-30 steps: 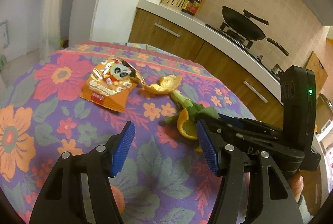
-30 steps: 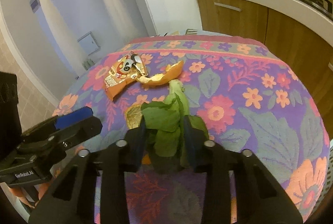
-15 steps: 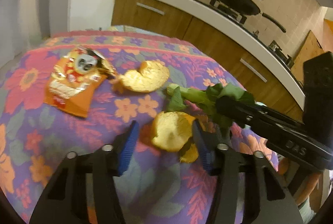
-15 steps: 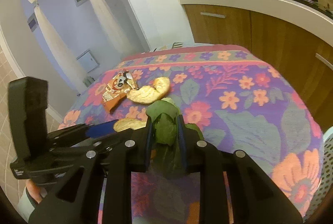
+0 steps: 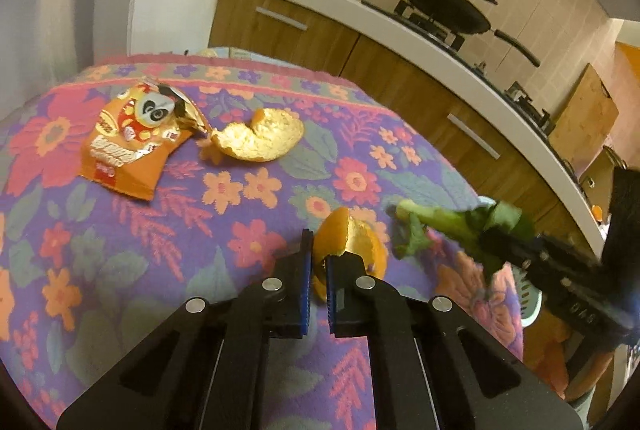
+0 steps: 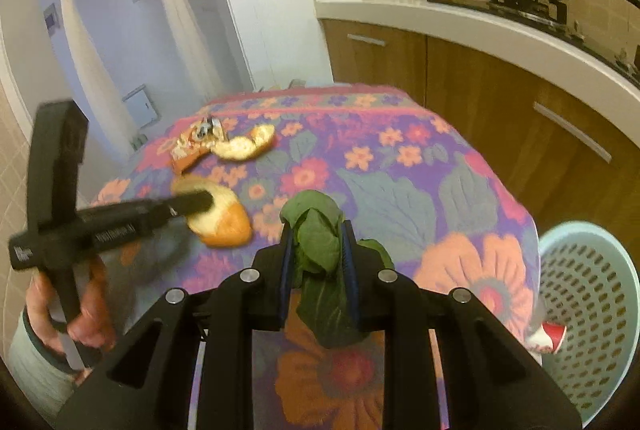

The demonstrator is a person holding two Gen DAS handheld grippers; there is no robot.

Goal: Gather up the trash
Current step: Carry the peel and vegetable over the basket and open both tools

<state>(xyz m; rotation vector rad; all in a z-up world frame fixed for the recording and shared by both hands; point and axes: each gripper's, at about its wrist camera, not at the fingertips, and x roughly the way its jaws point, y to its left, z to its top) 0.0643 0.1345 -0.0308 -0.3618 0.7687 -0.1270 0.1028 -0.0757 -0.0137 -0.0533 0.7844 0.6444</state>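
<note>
- Left gripper (image 5: 316, 276) clenched on orange peel (image 5: 352, 242) at table centre.
- Right gripper (image 6: 316, 262) grasping leafy greens (image 6: 316, 226), stalk running along fingers.
- Basket (image 6: 592, 270) beside table's right edge, nearer right gripper.

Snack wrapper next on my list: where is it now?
In the left wrist view the snack wrapper lies far left on the tablecloth, beside a loose orange peel.

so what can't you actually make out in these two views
- Basket, right wrist view: the frame edge and tablecloth cut it off, so most of its contents are hidden.
- Snack wrapper, right wrist view: too small to read.
- Right gripper, left wrist view: blurred, so its grip on the green leaf is unclear there.
</note>
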